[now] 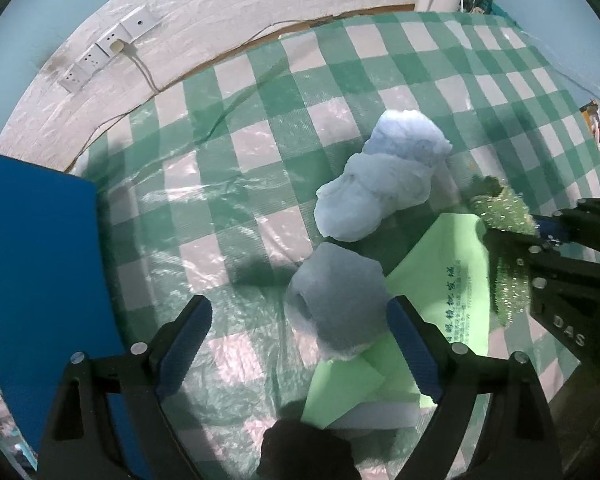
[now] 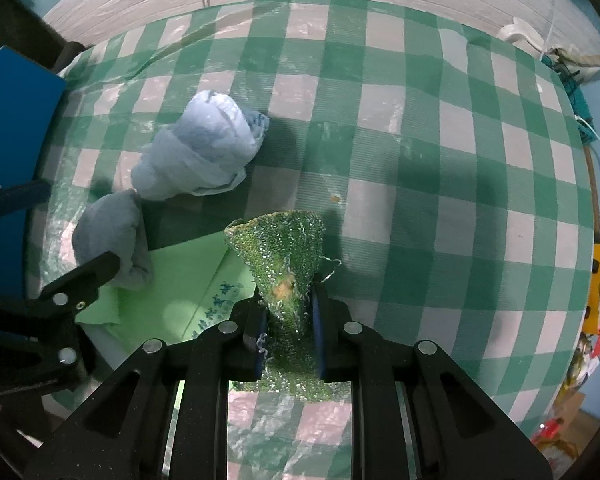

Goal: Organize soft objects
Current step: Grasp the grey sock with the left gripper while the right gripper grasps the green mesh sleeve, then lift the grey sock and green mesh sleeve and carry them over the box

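Right gripper [image 2: 288, 316]: jaws nearly closed, pinching a green glittery cloth [image 2: 284, 256] between the blue pads. Cloth fans out wide ahead of the fingertips and bunches narrow in the grip. In the left view it hangs at the right gripper's tip, over the edge of the green paper [image 1: 448, 264].

Left gripper [image 1: 300, 344]: jaws spread wide, gripping nothing. Grey roll [image 1: 336, 304] sits between the fingers, nearer the right-hand pad; whether that pad touches it cannot be told. The roll rests partly on the paper, partly on the checked tablecloth [image 1: 228, 152].

Pale blue bundle [image 1: 384, 176] lies on the cloth just beyond the roll. Blue board [image 1: 36, 248] at the table's left edge.
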Demonstrator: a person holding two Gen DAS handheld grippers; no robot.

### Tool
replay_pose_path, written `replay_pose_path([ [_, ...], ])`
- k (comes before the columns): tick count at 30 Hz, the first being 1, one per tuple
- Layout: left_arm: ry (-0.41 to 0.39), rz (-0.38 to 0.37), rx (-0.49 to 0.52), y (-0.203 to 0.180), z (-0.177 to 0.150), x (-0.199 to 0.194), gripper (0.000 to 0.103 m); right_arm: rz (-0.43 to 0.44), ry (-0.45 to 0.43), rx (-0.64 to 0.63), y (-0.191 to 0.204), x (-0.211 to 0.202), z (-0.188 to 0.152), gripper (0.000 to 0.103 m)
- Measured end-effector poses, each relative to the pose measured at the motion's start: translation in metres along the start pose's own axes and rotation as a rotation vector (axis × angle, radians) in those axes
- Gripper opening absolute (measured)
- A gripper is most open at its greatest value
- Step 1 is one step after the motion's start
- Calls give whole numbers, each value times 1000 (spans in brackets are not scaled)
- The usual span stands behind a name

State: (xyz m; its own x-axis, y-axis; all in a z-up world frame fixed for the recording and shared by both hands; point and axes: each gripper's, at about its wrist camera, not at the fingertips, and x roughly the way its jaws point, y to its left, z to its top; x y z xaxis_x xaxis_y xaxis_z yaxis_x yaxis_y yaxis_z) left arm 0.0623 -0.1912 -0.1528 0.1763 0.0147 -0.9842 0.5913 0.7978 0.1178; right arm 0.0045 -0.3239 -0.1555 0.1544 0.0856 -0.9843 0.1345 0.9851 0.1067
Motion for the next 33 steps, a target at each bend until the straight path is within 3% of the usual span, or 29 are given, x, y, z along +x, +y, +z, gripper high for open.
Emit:
replay_pose_path([
  [5, -8, -25, -20, -2, 4, 9, 89, 10, 4, -9, 0, 4, 1, 17],
  [10, -9, -95, -20, 0, 2, 11, 56, 9, 9, -24, 22, 11, 8, 17],
  [12, -14, -115, -19, 0, 2, 10, 37, 9, 10, -26, 29, 11, 9, 17],
  [15, -26, -114, 0, -3, 0, 7, 25, 10, 8, -33, 37, 11, 9, 17],
  [21, -48, -105, 14, -4, -7, -3, 19, 5, -8, -53, 51, 0, 8, 17],
  [33, -116, -58, 7, 9, -25, -34, 18, 1, -53, -82, 75, -22, 4, 17],
])
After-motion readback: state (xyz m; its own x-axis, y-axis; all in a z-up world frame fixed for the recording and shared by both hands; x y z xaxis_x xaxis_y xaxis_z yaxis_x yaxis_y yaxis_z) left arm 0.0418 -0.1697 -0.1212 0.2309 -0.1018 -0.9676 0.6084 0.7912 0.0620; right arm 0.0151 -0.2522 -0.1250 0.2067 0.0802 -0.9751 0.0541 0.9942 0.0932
